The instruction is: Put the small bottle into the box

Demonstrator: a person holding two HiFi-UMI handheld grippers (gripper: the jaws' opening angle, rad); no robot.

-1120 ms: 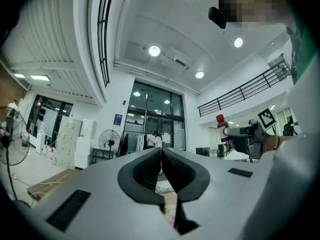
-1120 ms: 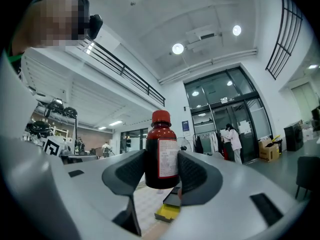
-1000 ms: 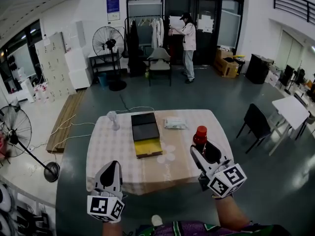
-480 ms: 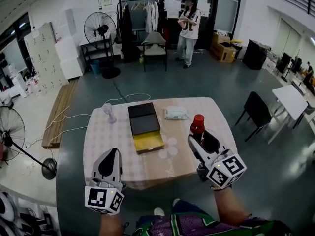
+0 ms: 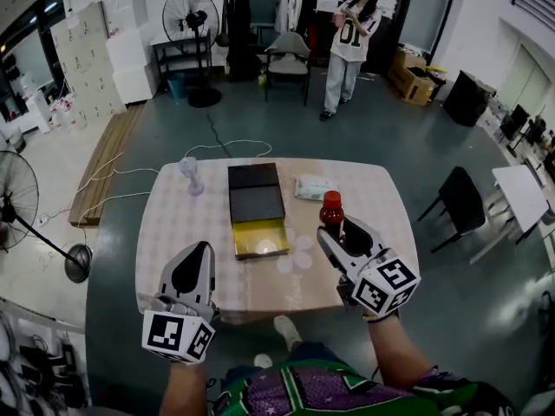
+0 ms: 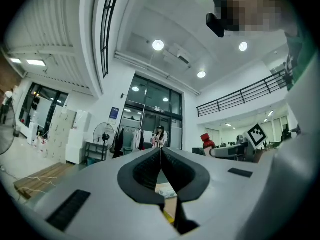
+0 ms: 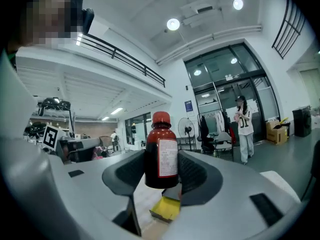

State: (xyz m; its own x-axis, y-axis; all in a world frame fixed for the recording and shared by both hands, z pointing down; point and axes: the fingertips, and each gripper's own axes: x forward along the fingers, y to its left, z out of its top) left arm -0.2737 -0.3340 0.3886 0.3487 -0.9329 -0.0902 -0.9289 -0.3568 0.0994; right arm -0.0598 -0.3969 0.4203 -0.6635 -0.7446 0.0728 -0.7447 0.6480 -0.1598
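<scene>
My right gripper point(image 5: 340, 232) is shut on a small dark red bottle point(image 5: 330, 212) with a red cap and a white label, held upright above the table's right half. The right gripper view shows the bottle point(image 7: 161, 151) clamped between the jaws of that gripper point(image 7: 161, 171). The box point(image 5: 260, 237) lies open at the table's middle: a yellow tray toward me, its black lid point(image 5: 255, 192) folded back beyond. The yellow tray point(image 7: 166, 209) peeks out below the bottle. My left gripper point(image 5: 194, 269) hangs shut and empty over the table's near left edge; its jaws meet in the left gripper view point(image 6: 161, 170).
A checked cloth covers the table point(image 5: 182, 232). A small clear glass point(image 5: 190, 174) stands at the far left and a white packet point(image 5: 314, 188) at the far middle. A black chair point(image 5: 457, 203) stands to the right. A person point(image 5: 352, 42) stands far behind, near a chair and fan.
My right gripper has carried the bottle leftward, closer to the open box. The head view has shifted forward over the table. The left gripper stays near the table's front left.
</scene>
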